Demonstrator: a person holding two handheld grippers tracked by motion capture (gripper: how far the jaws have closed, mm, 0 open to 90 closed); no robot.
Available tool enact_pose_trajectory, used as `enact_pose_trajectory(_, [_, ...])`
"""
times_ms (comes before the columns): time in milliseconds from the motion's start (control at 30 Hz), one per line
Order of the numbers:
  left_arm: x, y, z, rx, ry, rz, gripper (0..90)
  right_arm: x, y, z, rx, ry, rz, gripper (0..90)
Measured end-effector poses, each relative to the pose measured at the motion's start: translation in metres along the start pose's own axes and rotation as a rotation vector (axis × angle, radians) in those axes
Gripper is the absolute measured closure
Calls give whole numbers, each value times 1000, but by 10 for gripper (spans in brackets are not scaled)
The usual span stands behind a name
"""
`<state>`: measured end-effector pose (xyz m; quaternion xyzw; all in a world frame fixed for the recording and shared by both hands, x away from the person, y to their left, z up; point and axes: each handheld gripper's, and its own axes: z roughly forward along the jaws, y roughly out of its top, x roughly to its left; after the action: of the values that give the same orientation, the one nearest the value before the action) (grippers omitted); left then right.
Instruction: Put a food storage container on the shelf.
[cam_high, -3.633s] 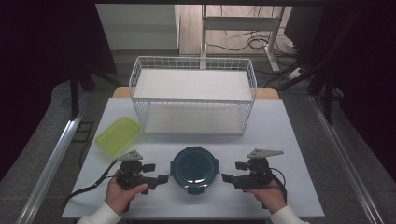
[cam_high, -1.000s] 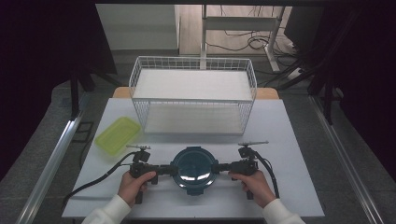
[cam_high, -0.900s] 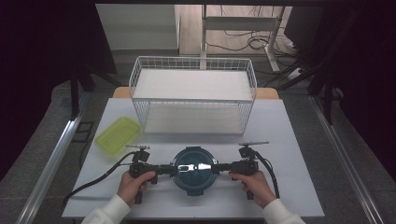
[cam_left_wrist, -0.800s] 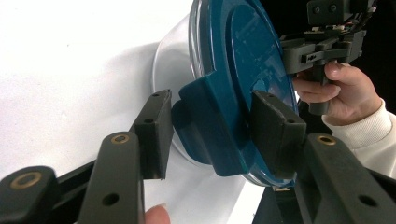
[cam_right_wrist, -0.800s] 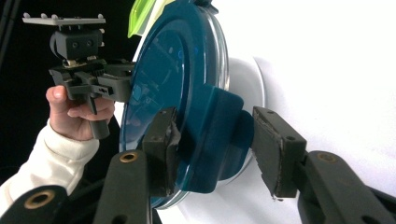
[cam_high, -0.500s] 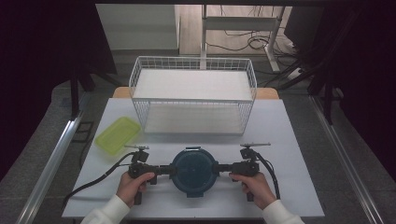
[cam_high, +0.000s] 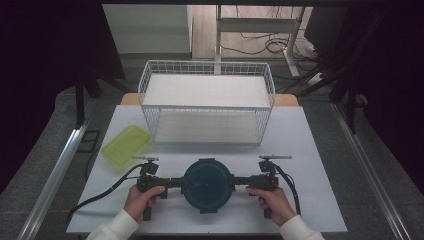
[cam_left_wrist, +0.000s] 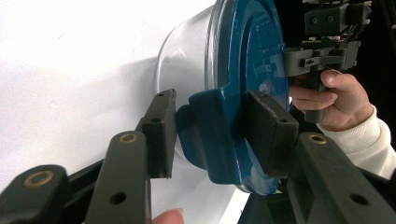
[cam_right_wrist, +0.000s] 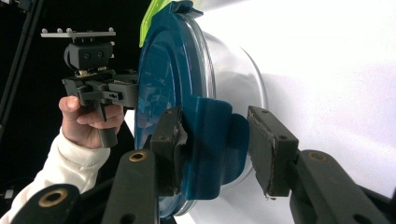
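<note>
A round clear container with a dark blue lid (cam_high: 207, 183) sits at the near middle of the white worktop (cam_high: 310, 150), between 2 hand-held grippers. The left hand-held gripper (cam_high: 177, 183) reaches in from the left and the right hand-held gripper (cam_high: 239, 181) from the right, each held level by a hand in a white sleeve.

In the left gripper view, the blue latch tab (cam_left_wrist: 215, 135) on the lid's rim lies between the 2 black jaws, which have just been closing; one pad touches the lid side, while a narrow gap seems to remain at the other, so a firm grip cannot be told. The right gripper view shows much the same (mirrored): the opposite latch tab (cam_right_wrist: 210, 140) sits between the jaws, which have also just been closing, with one pad against it and the other standing a little apart.

A yellow-green tray (cam_high: 126, 144) lies at the left of the worktop, and a white wire basket (cam_high: 207, 102) stands at the far side.
</note>
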<state>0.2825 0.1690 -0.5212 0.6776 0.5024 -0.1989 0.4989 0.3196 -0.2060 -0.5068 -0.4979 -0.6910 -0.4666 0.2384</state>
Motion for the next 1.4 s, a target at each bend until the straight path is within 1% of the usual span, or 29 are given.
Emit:
enact_pose_trajectory(100, [-1,0,0,0,-3,-4,559,0,0,0,-1,2,5,574])
enact_pose_trajectory(167, [-2,-1,-1,-1,-4,-5,562,-1,-1,-1,-3,6,18,577])
enact_pose_trajectory(300, [-3,-1,-1,1,-3,-7,565,1,-2,-1,-12,1,24,578])
enact_pose_trajectory(633, [-5,-1,-1,5,-7,-16,570,3,-2,-3,-18,-5,23,577])
enact_pose_trajectory(767, [-6,0,-3,-6,-12,-16,573,5,-2,-4,-25,-1,23,577])
enact_pose_trajectory(967, [-9,2,-5,-14,-19,-17,576,9,0,-5,-33,-3,-5,577])
enact_pose_trajectory(1067, [-12,5,-8,-14,-21,-7,577,15,4,-7,-40,-3,-23,577])
enact_pose_trajectory(1133, [-17,9,-9,-13,-7,17,576,17,6,-9,-47,-8,-35,576])
enact_pose_trajectory(1200, [-22,15,-11,-19,-4,26,576,19,9,-11,-59,0,-32,576])
enact_pose_trajectory(1267, [-28,22,-13,-18,2,38,576,22,12,-13,-68,4,-42,576])
enact_pose_trajectory(1333, [-33,27,-16,-19,6,50,576,28,18,-17,-74,5,-53,576])
enact_pose_trajectory(1400, [-39,34,-21,-30,5,64,576,35,24,-20,-82,4,-72,575])
